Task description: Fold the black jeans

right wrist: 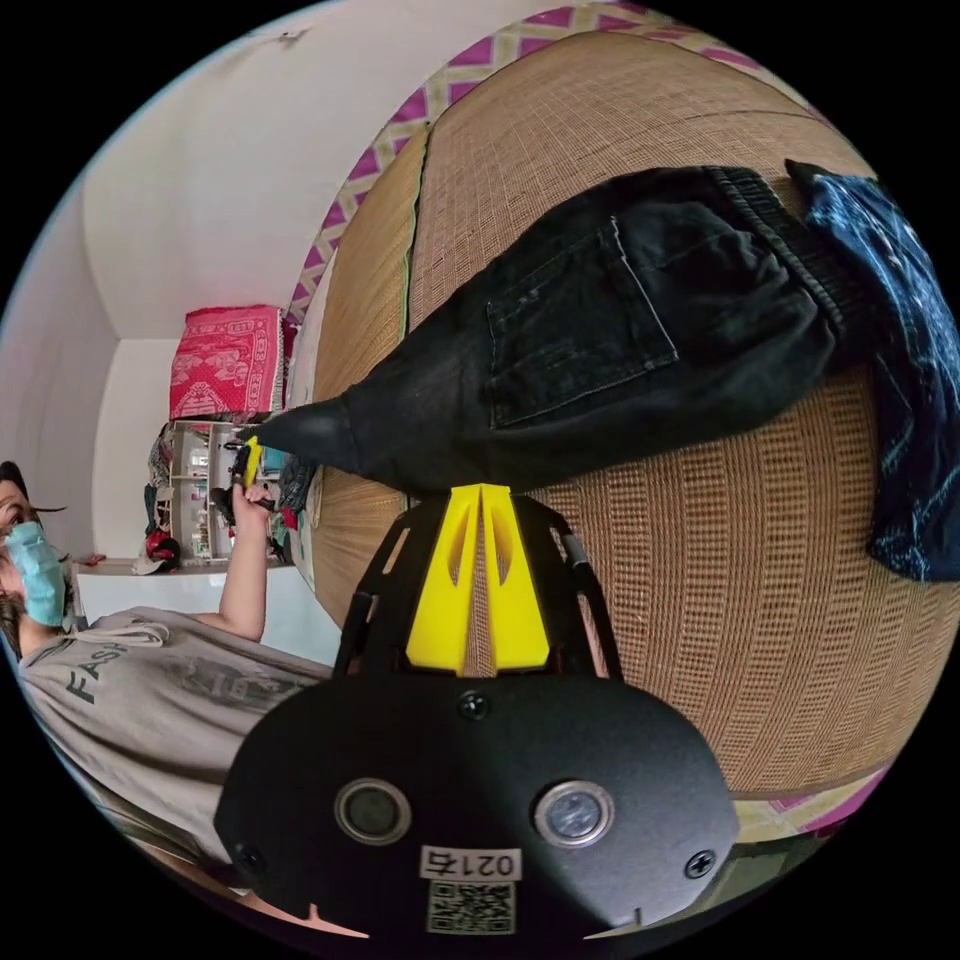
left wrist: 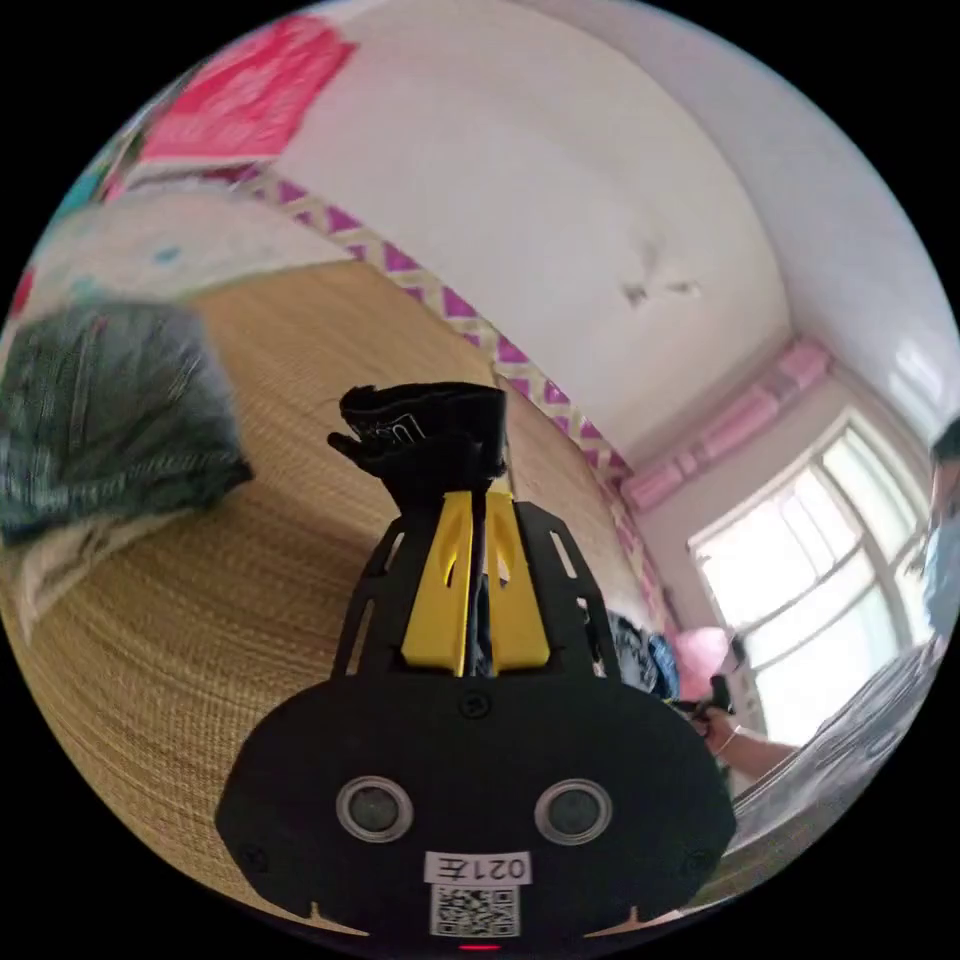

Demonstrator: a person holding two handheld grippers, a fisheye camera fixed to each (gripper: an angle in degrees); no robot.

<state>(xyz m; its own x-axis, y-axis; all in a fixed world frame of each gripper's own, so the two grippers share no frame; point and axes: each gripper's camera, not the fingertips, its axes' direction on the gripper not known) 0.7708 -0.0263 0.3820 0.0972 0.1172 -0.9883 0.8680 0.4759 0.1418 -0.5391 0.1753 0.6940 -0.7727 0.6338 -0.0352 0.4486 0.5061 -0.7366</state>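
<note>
Matt black denim jeans (right wrist: 600,330) lie on a rough woven straw mat (right wrist: 720,600); the gripper (right wrist: 480,495) jaws are smooth yellow plastic.

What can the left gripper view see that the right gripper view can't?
Left gripper view: a bright window, a folded grey-green patterned cloth, and yellow fingers pinching a bunched end of the black jeans. Right gripper view: the jeans' back pocket, a dark blue patterned garment, and a person in a grey shirt. Both: the black jeans and the woven straw mat.
</note>
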